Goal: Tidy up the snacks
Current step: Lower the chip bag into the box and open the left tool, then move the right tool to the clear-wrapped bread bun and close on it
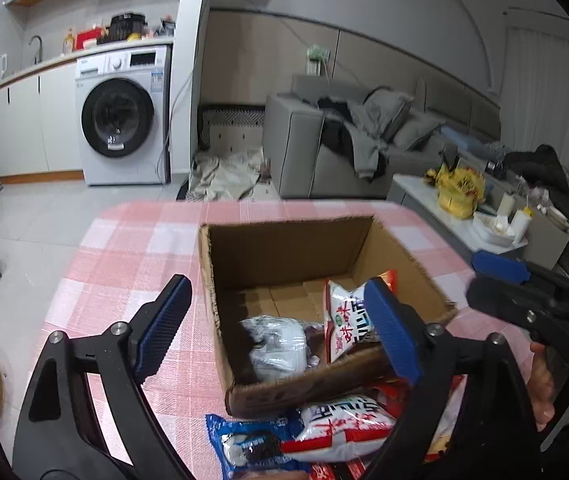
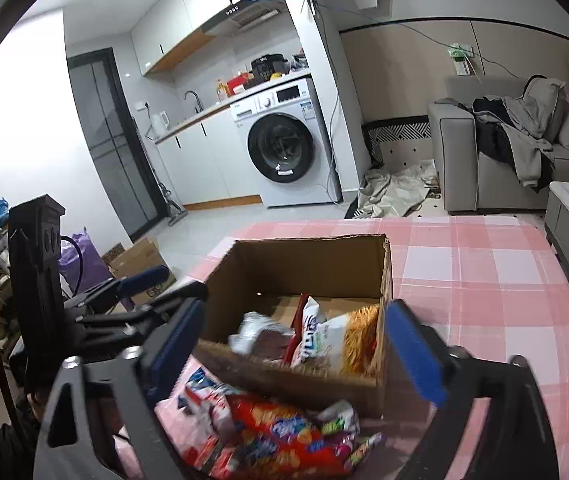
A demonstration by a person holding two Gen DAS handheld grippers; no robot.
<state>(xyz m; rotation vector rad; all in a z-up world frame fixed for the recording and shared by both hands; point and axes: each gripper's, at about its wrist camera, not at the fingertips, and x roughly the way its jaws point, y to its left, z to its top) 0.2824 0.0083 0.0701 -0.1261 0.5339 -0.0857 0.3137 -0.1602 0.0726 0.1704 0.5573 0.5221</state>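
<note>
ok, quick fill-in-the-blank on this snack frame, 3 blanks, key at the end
1. The cardboard box stands on a pink checked ____.
2. Both the left gripper and the right gripper are ____, with nothing between the fingers.
3. The blue cookie packet lies ____ the box, on the near side.

Missing words: tablecloth; open; outside
</note>
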